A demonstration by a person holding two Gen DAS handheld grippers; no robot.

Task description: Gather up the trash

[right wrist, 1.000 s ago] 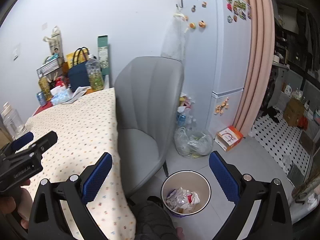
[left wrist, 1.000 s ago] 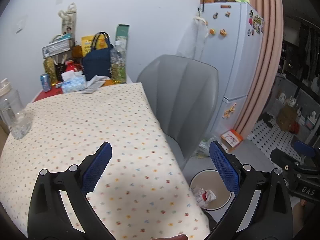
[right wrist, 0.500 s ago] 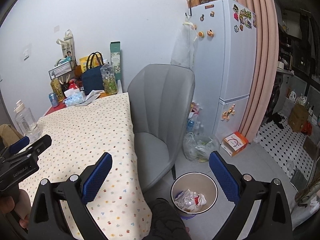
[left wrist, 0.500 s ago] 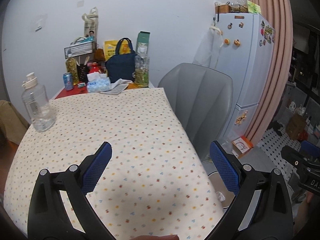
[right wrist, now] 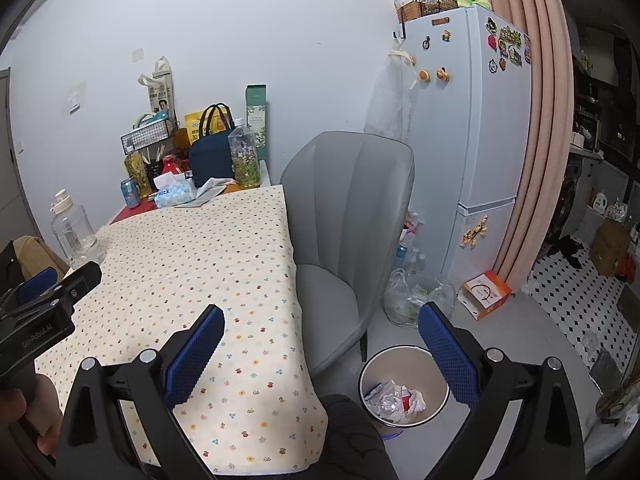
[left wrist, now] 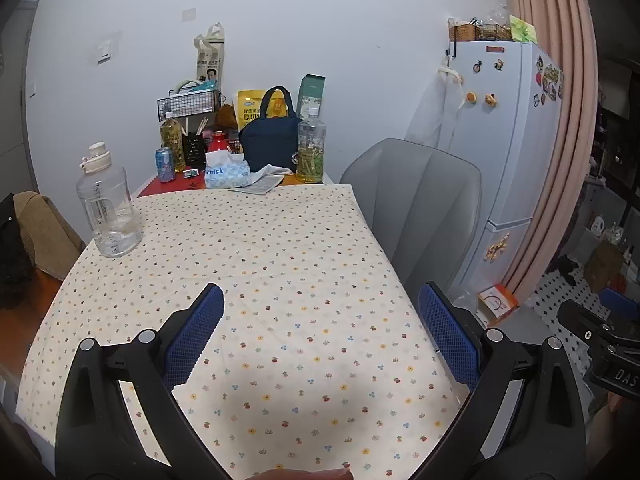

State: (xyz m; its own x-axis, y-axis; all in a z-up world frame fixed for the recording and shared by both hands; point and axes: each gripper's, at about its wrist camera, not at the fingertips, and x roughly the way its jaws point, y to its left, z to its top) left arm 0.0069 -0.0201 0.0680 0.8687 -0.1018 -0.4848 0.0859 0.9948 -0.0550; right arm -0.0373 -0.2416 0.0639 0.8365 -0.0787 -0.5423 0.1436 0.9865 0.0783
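My left gripper [left wrist: 320, 320] is open and empty above the table with the dotted cloth [left wrist: 256, 264]. My right gripper [right wrist: 320, 340] is open and empty, off the table's right edge. A round bin [right wrist: 404, 384] on the floor beside the grey chair [right wrist: 352, 216] holds crumpled trash [right wrist: 394, 398]. The bin is hidden in the left wrist view. The left gripper also shows at the left of the right wrist view [right wrist: 44, 292]. The right gripper shows at the right edge of the left wrist view [left wrist: 608, 344].
A clear water jug [left wrist: 106, 208] stands at the table's left. At the far end stand a can [left wrist: 165, 165], a tissue pack [left wrist: 224, 174], a navy bag [left wrist: 272, 140] and a tea bottle [left wrist: 311, 148]. A fridge [right wrist: 468, 120], a plastic bag [right wrist: 416, 296] and an orange box [right wrist: 484, 292] lie right.
Both grippers have risen and tilted up and swung left. The left view now shows more of the table and loses the bin. Both stay open.
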